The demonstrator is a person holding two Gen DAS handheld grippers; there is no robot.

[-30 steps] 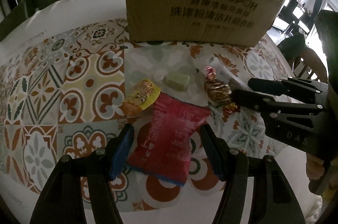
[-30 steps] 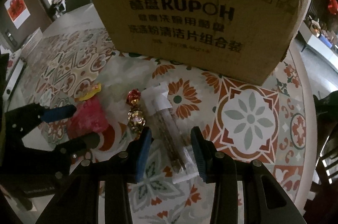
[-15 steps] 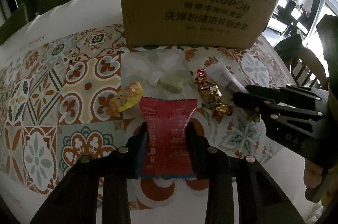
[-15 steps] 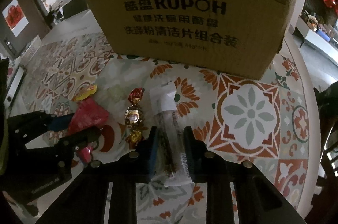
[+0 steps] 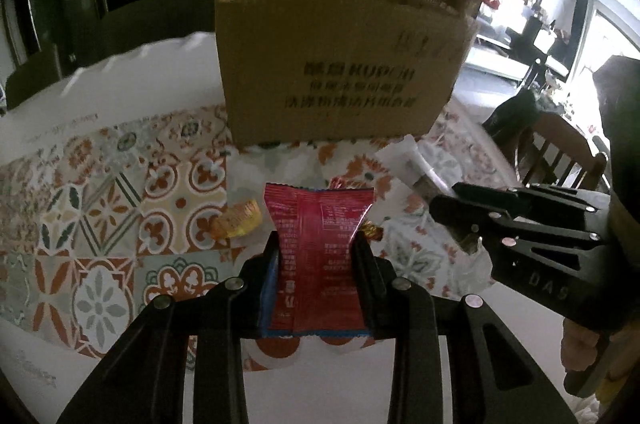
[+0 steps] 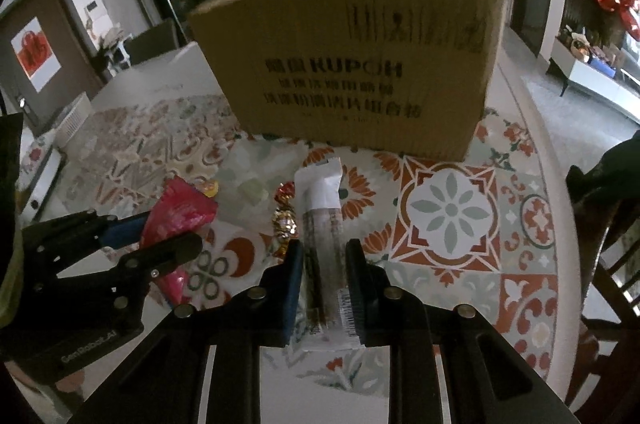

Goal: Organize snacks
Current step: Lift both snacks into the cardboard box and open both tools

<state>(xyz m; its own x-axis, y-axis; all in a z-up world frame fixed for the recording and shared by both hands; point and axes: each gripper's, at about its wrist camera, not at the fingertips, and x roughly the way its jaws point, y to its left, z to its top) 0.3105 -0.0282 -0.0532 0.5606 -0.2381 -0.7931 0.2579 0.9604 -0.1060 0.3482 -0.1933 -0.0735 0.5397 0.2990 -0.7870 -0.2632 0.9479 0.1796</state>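
Note:
My left gripper (image 5: 316, 244) is shut on a red snack packet (image 5: 318, 224), which hangs lifted above the patterned tablecloth (image 5: 120, 200). The same packet (image 6: 176, 212) shows in the right wrist view between the left gripper's fingers (image 6: 124, 228). My right gripper (image 6: 323, 256) is shut on a long clear stick packet with a white end (image 6: 322, 220), also raised off the cloth. In the left wrist view the right gripper (image 5: 444, 200) holds that stick packet (image 5: 412, 160). A tall cardboard box (image 5: 340, 64) (image 6: 356, 64) stands behind, its top open.
On the cloth lie a yellow-orange candy (image 5: 238, 222), a gold and red wrapped candy (image 6: 284, 218) and a pale green candy (image 6: 250, 190). A wooden chair (image 5: 560, 152) stands past the round table's right edge. A person's hand (image 5: 580, 352) grips the right tool.
Both grippers closed on their packets, the left on the red one and the right on the clear stick one. Both then rose, lifting the packets off the cloth; the box top came into view.

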